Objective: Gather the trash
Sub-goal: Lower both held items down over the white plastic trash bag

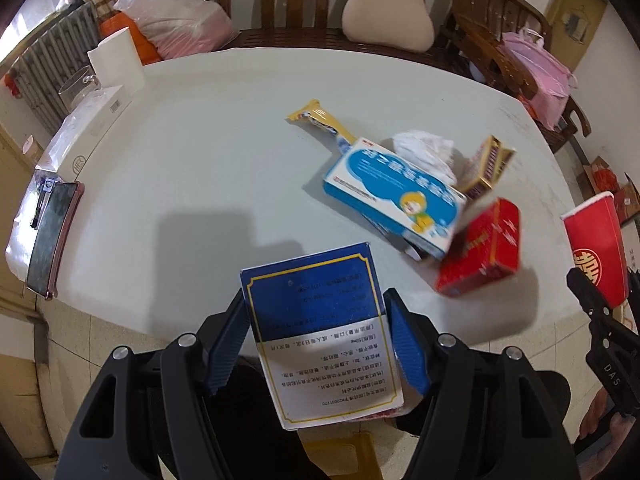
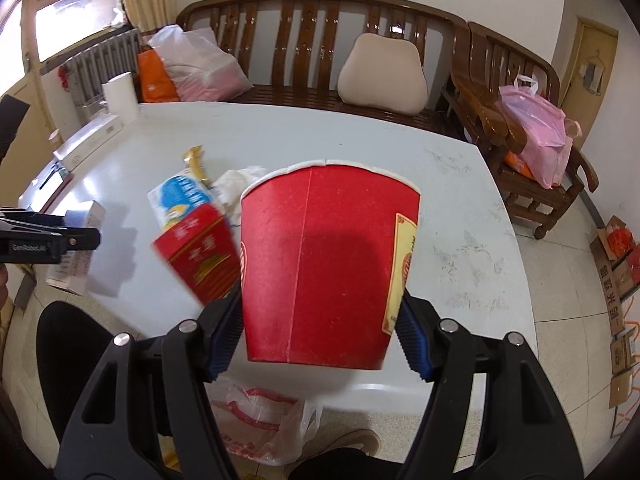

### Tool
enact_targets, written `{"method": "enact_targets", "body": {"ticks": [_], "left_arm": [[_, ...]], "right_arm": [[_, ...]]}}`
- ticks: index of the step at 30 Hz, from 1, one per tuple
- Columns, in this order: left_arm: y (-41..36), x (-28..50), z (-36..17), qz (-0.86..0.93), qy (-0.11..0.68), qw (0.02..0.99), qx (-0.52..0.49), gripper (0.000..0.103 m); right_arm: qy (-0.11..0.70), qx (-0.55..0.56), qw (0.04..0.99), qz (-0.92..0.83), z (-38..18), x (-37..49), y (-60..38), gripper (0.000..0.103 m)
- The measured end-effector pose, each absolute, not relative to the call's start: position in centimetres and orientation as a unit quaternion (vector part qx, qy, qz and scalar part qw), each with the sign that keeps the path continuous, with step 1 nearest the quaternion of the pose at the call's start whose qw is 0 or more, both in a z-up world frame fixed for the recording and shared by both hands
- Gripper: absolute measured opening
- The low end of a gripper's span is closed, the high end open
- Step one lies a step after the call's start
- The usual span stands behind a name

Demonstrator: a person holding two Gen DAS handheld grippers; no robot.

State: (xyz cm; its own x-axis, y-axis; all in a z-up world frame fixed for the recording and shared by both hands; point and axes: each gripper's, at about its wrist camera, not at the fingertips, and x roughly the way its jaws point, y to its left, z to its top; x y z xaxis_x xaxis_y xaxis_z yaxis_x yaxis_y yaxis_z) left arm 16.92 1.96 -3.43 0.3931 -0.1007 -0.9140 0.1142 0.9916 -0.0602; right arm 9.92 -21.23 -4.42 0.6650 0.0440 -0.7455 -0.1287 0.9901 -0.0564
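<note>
My left gripper (image 1: 316,344) is shut on a blue and white medicine box (image 1: 316,300), held upright above the near edge of the white table (image 1: 200,168). My right gripper (image 2: 320,332) is shut on a red paper cup (image 2: 328,264), rim pointing away. On the table lie a light-blue box (image 1: 392,196), a red box (image 1: 480,252), a crumpled tissue (image 1: 424,152), a yellow wrapper (image 1: 320,118) and a gold and red box (image 1: 486,168). The right wrist view shows the same pile to the left of the cup, with the red box (image 2: 200,256) nearest.
A phone (image 1: 52,236), a long white box (image 1: 92,128) and a paper roll (image 1: 116,60) line the table's left side. A wooden bench (image 2: 320,32) with a cushion (image 2: 380,76) and bags stands behind. A plastic bag (image 2: 264,420) hangs below the near table edge.
</note>
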Motion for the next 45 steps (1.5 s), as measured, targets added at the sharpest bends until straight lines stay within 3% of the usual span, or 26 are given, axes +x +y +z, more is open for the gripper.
{"method": "enact_targets", "body": {"ticks": [9,22,45], "left_arm": [[0.8,10.6,-4.9,-0.098,0.546,0.831,0.027,0.065],[-1.6,4.3,-11.8,-0.156,0.563,0.810,0.052,0.065],[-2.6,5.4,-23.9,-0.163,0.621,0.763,0.082,0.065]], "right_arm": [[0.410,-0.069,0.907,0.064,-5.2,4.0,-18.8,0.066],[0.447,-0.077,0.889,0.067,-10.7,-0.3,-16.8,0.066],[0.525,-0.088,0.846,0.032,-23.3,2.0,-15.9,0.066]]}}
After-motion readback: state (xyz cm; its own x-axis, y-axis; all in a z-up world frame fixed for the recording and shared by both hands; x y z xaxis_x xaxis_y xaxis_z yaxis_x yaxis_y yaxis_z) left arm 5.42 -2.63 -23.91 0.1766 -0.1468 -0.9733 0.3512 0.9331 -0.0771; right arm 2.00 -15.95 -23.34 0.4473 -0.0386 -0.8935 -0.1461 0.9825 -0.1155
